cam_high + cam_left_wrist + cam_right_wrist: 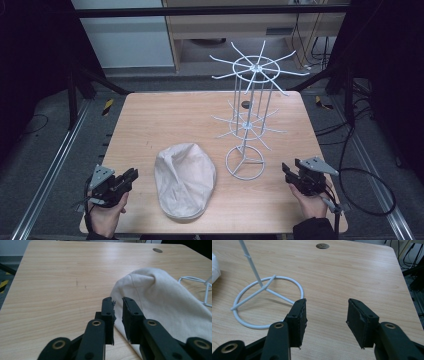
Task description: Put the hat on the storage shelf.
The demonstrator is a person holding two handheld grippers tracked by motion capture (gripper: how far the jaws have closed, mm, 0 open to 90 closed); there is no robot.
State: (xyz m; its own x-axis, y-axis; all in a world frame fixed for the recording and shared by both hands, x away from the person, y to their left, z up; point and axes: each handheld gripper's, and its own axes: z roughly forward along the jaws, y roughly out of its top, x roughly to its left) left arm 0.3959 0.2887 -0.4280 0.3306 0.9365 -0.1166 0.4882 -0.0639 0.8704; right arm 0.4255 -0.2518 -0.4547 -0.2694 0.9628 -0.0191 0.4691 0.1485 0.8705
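A cream flat cap (pixel 185 180) lies on the wooden table (pixel 165 120), near its front edge and midway between the two hands. In the left gripper view the cap (pixel 160 295) lies just past and to the right of the jaws. My left gripper (pixel 132 175) (pixel 117 300) rests at the table's front left, its jaws only a narrow slit apart with nothing between them. My right gripper (pixel 286 169) (pixel 327 302) hovers at the front right, open and empty. The ring base (pixel 262 290) of a white wire rack (pixel 255 100) lies just left of it.
The wire rack stands upright right of centre, with two tiers of spokes reaching outward. A small dark hole (pixel 245 104) marks the tabletop behind it. Cables (pixel 370 190) hang off the table's right side. Bare wood stretches across the left and far parts of the table.
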